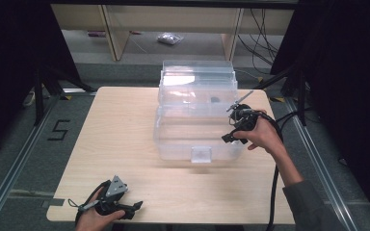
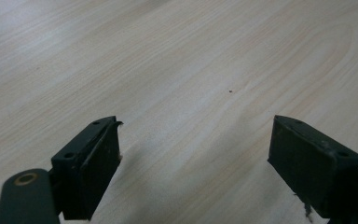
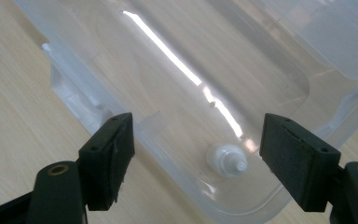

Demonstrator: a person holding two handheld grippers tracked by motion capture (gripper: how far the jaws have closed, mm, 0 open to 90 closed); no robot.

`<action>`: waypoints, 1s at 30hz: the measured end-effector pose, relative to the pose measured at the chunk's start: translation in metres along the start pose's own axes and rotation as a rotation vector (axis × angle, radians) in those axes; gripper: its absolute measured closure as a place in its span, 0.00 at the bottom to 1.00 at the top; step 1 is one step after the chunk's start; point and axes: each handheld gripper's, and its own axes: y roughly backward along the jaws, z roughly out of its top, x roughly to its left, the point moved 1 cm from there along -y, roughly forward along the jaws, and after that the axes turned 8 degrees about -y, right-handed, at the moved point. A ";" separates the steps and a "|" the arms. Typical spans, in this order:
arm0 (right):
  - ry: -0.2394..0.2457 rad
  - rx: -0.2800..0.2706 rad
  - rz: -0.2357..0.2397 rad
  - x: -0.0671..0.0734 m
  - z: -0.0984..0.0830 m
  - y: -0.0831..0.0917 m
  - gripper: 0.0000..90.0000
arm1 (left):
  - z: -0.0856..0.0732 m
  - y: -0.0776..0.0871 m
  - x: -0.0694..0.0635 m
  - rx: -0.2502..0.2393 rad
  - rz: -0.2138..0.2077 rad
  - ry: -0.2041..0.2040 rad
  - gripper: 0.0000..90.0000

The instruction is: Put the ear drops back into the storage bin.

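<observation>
The left gripper (image 1: 137,206) is held open over bare table (image 2: 177,60). The right gripper (image 3: 196,156) is spread wide above the clear bin (image 3: 88,100); just beyond its fingertips lies a small white bottle (image 3: 226,160), likely light, smooth, best pinched across its body.

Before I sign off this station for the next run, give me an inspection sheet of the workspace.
Surface: pale wood table, bare apart from the box.
Job's things: clear plastic box with its lid open at the back; a small white cap-like piece lies inside on its floor.
Clutter: nothing seen on the table.
Grippers: right gripper open over the box's right side, nothing between its jaws; left gripper open, low at the table's near left edge.
Cables: black cable trails along the right forearm.
Surroundings: wooden shelf legs, a plastic bag, floor wires.
</observation>
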 end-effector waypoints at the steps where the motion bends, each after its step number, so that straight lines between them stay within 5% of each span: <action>1: -0.009 -0.005 0.009 0.001 -0.003 0.000 0.30 | 0.000 0.000 0.000 0.002 -0.001 -0.007 0.18; 30: 0.030 -0.120 0.050 0.020 -0.024 -0.003 0.29 | 0.000 0.000 0.000 -0.001 0.004 -0.008 0.18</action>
